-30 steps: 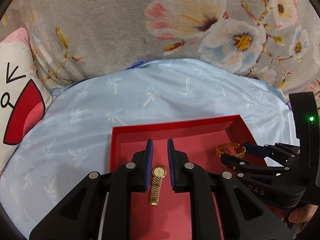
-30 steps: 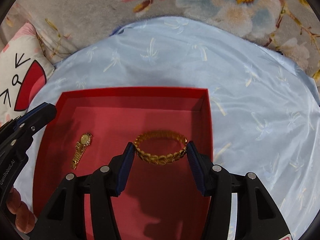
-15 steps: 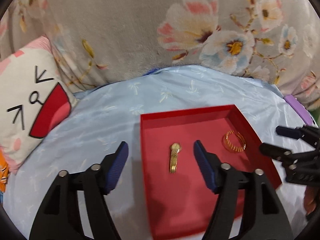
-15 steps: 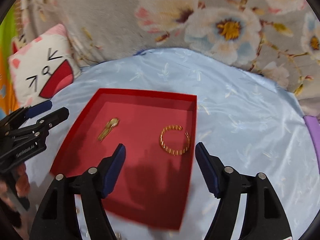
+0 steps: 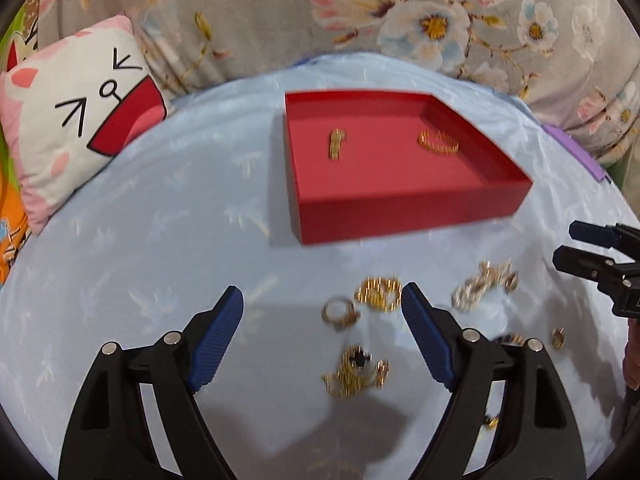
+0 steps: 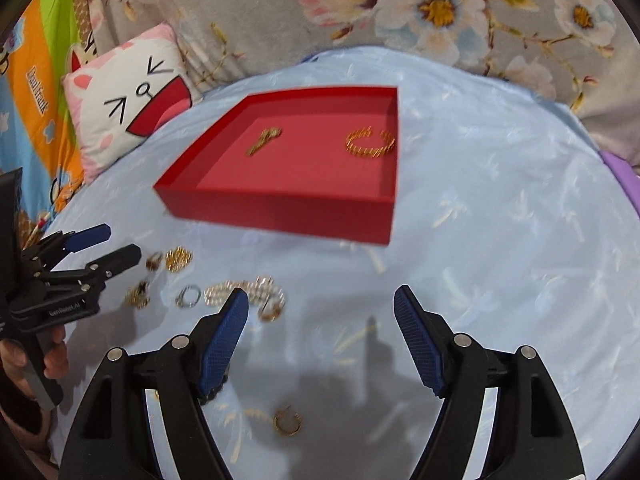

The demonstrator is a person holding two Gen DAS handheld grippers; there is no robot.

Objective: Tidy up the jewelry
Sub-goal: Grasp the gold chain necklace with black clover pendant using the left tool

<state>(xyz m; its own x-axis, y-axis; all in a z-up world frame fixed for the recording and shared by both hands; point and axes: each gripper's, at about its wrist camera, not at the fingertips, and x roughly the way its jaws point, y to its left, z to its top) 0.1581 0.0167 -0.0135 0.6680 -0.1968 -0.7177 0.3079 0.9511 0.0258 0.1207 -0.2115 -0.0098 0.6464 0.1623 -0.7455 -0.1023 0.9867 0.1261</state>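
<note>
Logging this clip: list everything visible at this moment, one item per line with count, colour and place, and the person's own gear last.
red box: one, red, open, on the blue cloth.
gold watch: one, gold, inside the box, left part.
gold bracelet: one, gold, inside the box, near its right wall.
loose jewelry: several blurred gold and silver pieces, on the cloth in front of the box; exact count unclear.
gold hoop: one, gold, on the cloth near the right wrist camera.
blue cloth: one, light blue.
cat pillow: one, white and pink, left of the cloth.
floral blanket: one, grey, behind.
left gripper: black with blue pads, jaws open.
right gripper: same, jaws open.
</note>
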